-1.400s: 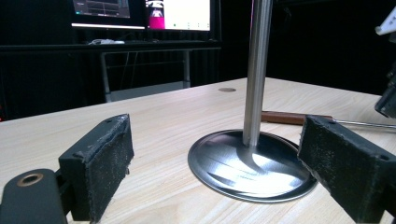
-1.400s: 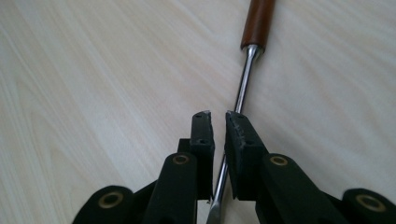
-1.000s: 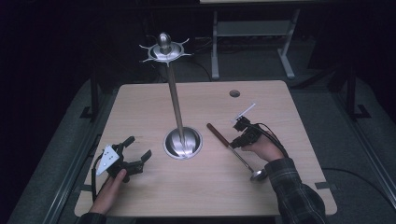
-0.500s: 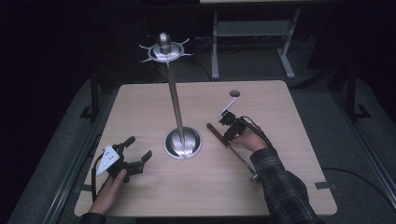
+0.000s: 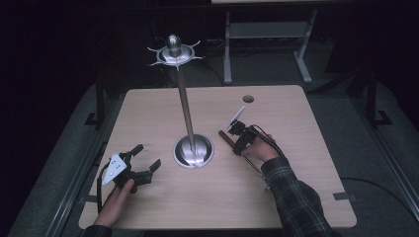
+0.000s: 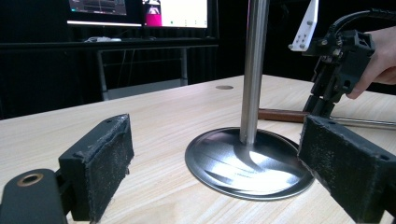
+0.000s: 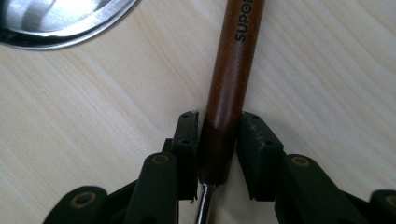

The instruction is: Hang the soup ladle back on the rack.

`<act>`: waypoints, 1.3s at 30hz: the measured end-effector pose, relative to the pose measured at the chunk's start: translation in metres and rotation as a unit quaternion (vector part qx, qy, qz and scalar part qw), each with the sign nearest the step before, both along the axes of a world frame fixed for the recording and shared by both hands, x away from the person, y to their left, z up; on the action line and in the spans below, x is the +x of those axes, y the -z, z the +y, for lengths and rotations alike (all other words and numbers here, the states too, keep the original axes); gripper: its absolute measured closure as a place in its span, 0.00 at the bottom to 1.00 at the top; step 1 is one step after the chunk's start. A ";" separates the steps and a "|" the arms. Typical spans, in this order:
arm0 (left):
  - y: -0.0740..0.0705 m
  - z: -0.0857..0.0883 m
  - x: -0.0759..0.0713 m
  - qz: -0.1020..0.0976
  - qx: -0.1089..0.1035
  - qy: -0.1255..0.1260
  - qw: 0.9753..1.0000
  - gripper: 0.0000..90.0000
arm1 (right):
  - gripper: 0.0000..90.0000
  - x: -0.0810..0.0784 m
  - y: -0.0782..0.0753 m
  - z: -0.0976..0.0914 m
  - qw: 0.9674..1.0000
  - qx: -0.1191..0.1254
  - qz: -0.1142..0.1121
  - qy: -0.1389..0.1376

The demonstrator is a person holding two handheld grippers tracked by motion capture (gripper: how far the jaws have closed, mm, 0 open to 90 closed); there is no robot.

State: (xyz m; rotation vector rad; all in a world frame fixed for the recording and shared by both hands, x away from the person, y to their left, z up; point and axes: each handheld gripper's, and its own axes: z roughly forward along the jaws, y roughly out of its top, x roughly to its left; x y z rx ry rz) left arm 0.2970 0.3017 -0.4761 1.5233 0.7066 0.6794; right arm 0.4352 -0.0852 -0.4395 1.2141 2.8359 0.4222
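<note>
From the high view, the right gripper (image 5: 237, 137) was seen down on the wooden-handled utensil (image 5: 228, 138) lying on the tabletop (image 5: 296, 123) just beside the stand (image 5: 194, 150), jaws having just been opening a touch. In the left gripper view, the left gripper (image 6: 212, 161) was parked with jaws released and nothing between them. In the right gripper view the handle (image 7: 229, 88) was straddled near its metal end, with a gap at one pad, so a lift could probably tip or slip it.

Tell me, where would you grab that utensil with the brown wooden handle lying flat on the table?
Take the wooden handle near the end where the thin metal shaft joins it, coming straight down from above. It lies flat on the table, so only its two long sides are free for the pads. The right gripper already straddles it there, one jaw on each side.
</note>
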 end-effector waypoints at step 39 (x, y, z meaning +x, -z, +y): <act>0.000 0.000 0.000 0.000 0.000 0.001 1.000 0.11 | 0.82 -0.032 -0.058 -0.038 0.980 0.146 -0.125 0.042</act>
